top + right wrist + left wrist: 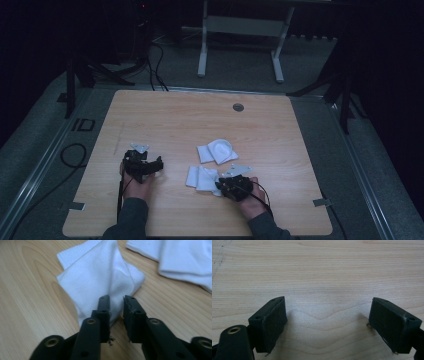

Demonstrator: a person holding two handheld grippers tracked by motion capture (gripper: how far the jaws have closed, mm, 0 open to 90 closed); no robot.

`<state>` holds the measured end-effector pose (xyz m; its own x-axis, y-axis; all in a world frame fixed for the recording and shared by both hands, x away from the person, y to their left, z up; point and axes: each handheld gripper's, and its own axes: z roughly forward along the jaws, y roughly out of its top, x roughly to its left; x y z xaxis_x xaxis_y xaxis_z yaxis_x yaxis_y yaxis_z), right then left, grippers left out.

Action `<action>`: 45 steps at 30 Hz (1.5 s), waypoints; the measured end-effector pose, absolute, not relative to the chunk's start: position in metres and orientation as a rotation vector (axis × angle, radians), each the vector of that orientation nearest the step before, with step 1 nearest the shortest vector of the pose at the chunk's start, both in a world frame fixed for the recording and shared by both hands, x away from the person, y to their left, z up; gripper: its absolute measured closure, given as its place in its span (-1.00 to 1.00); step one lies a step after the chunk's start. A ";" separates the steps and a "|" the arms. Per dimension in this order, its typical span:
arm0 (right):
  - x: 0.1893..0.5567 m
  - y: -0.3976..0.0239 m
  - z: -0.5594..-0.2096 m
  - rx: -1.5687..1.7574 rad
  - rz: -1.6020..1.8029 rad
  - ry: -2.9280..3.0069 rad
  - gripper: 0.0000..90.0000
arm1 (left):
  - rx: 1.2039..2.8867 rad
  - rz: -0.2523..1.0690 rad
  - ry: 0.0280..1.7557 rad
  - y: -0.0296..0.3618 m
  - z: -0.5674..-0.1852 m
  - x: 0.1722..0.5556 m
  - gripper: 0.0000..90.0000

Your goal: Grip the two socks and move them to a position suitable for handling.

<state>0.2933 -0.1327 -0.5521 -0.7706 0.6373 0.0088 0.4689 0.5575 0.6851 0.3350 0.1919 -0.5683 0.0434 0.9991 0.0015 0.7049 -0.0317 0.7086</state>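
Note:
Two white socks lie on the wooden table (190,120). The nearer sock (199,177) (100,272) is folded, and one corner of it rises into the narrow gap between my right gripper's (221,185) (116,298) jaws, which are shut on it. The farther sock (217,151) (185,257) lies crumpled just beyond, free of both grippers. My left gripper (145,162) (328,305) hovers low over bare wood to the left of the socks. Its jaws stand wide open with nothing between them.
A round grey cable grommet (238,107) sits near the table's far edge. Beyond the table stands a white desk frame (240,30), with black cables (157,65) and dark stands on the floor. Tape marks (75,205) stick to the front corners.

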 end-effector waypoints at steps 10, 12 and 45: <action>0.311 -0.118 -0.540 0.984 1.041 2.560 0.41 | 1.791 0.715 1.714 0.192 -0.568 0.335 -0.68; 0.315 -0.114 -0.546 1.018 1.007 2.583 0.45 | 1.792 0.714 1.715 0.192 -0.568 0.335 -0.68; 0.312 -0.128 -0.495 0.937 1.121 2.500 0.96 | 1.942 0.556 1.370 0.149 -0.552 0.306 0.99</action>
<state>0.3115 -0.1278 -0.4948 -0.7636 0.6447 0.0365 0.4560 0.4984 0.7374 0.3061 0.1488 -0.5519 0.3524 0.9349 -0.0426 0.6411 -0.2080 0.7388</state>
